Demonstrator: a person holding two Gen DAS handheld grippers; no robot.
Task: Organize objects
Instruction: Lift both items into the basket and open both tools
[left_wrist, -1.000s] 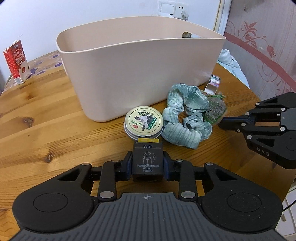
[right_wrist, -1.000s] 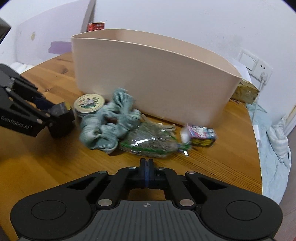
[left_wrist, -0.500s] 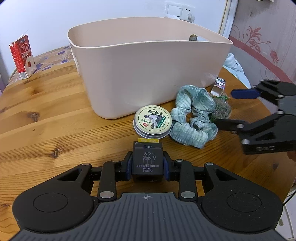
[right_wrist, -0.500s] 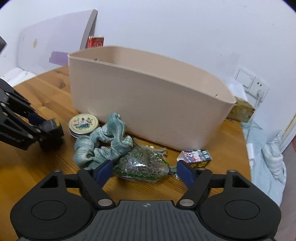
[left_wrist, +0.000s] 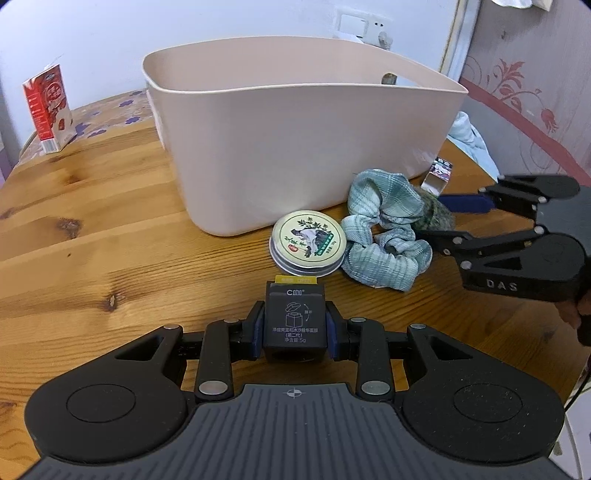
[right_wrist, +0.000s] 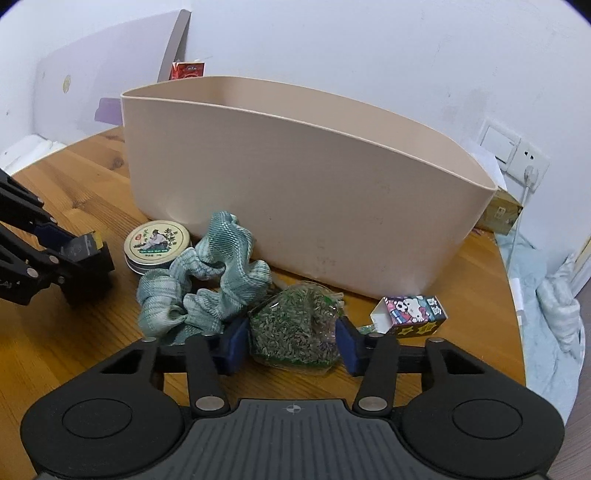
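Progress was at an early stage, as I judged it: I saw nothing inside the beige storage bin (left_wrist: 303, 147), though its floor was hidden, and five items remained outside it on the wooden table (left_wrist: 92, 229). My left gripper (left_wrist: 294, 330) was clamped on the small black box (left_wrist: 294, 319). The round tin (left_wrist: 308, 242) lay at 12 o'clock from it, with the green scrunchie (left_wrist: 384, 236) at 1 o'clock. My right gripper (right_wrist: 291, 341) was spread around the bag of dried herbs (right_wrist: 295, 328), pads beside it, contact unclear. The cartoon-printed carton (right_wrist: 410, 312) lay at 2 o'clock, the bin wall at 12 o'clock.
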